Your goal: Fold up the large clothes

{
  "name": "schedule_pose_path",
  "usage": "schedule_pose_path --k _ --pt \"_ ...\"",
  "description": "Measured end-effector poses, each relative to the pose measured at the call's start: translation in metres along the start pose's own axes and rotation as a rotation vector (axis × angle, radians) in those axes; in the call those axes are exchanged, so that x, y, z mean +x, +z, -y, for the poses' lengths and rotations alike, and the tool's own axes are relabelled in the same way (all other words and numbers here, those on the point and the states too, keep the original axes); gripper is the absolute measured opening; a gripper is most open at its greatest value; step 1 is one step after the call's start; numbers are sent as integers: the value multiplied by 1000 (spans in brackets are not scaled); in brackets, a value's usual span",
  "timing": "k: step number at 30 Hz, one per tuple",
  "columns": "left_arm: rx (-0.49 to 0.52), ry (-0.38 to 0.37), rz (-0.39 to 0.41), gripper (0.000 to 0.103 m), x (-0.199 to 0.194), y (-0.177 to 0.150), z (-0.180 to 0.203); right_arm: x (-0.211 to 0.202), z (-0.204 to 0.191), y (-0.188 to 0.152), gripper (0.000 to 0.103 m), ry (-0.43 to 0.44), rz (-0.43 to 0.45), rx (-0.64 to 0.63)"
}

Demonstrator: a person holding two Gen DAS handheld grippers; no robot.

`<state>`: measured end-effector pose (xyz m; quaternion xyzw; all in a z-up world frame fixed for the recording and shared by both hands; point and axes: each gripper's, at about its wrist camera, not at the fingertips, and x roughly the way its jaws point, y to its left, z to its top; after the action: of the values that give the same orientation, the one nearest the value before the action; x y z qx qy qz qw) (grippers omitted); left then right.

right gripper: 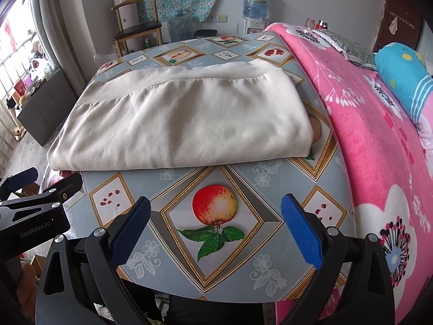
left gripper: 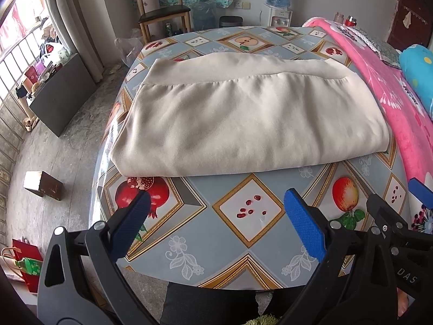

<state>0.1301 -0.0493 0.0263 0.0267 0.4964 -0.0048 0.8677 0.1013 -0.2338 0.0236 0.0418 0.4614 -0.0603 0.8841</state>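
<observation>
A large beige cloth (left gripper: 243, 119) lies folded into a thick rectangle on the fruit-patterned table (left gripper: 243, 233), a wide hem band along its far edge. In the right wrist view the same beige cloth (right gripper: 184, 124) rests across the middle of the table (right gripper: 243, 178). My left gripper (left gripper: 216, 216) hovers open over the table's near edge, short of the cloth's near fold, with nothing between its blue pads. My right gripper (right gripper: 215, 216) is open too, above an apple print, also short of the cloth. Each gripper shows at the edge of the other's view.
A pink flowered blanket (right gripper: 379, 140) on a bed borders the table's right side, with a blue pillow (right gripper: 403, 75). Behind the table stand a wooden chair (left gripper: 162, 10) and a water dispenser (left gripper: 280, 2). A dark cabinet (left gripper: 59, 94), a small box (left gripper: 43, 184) and a red bag (left gripper: 27, 265) sit on the floor at left.
</observation>
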Motion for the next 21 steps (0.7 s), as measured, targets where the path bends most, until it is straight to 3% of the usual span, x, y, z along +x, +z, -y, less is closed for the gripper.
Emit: schedule_pose_path --k 21 --pt "-5 5 -4 95 3 -1 -3 4 -2 1 94 -1 -8 -9"
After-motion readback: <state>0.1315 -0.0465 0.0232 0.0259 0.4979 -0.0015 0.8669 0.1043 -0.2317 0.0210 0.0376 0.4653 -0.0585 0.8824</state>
